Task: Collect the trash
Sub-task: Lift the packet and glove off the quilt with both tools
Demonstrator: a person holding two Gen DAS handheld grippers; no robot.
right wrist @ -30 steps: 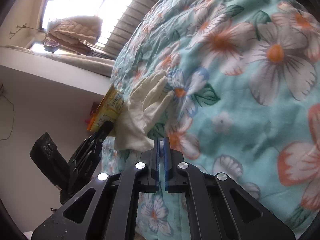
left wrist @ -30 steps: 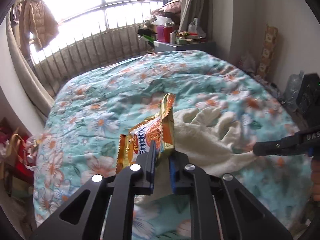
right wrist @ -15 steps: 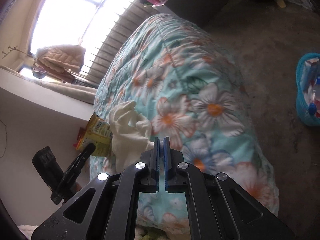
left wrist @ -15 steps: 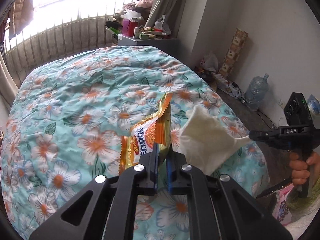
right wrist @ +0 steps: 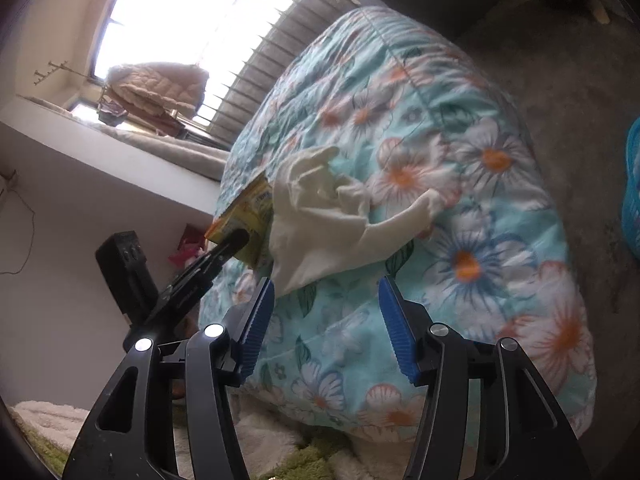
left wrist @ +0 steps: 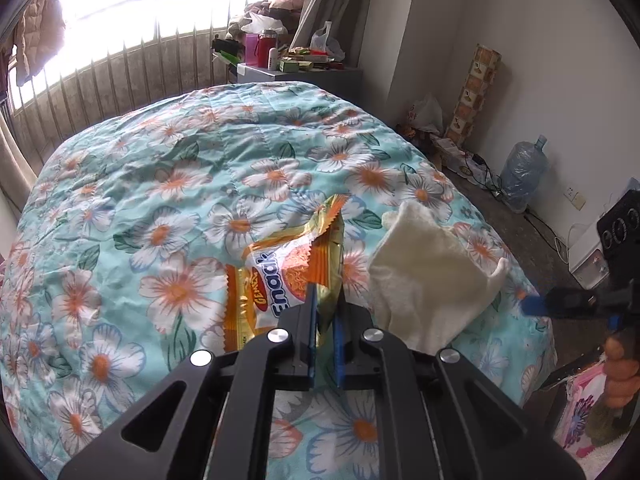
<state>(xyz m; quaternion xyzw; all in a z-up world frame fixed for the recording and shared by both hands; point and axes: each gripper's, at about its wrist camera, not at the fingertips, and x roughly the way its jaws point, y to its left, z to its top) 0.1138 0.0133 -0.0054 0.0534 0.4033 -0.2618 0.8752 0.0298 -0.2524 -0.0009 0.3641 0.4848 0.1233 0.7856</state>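
Above the quilt our left gripper pinches the wrapper by its edge to carry it off, while our right gripper, jaws just spread and empty, has let the tissue drop free.

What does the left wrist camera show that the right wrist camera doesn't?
Only the left wrist view shows the water jug, the cluttered bedside table and the snack packet's printed front, pinched in the left gripper. Only the right wrist view shows the blue basket and the right gripper wide open, nothing between its pads. Both show the floral quilt, snack packet and white cloth.
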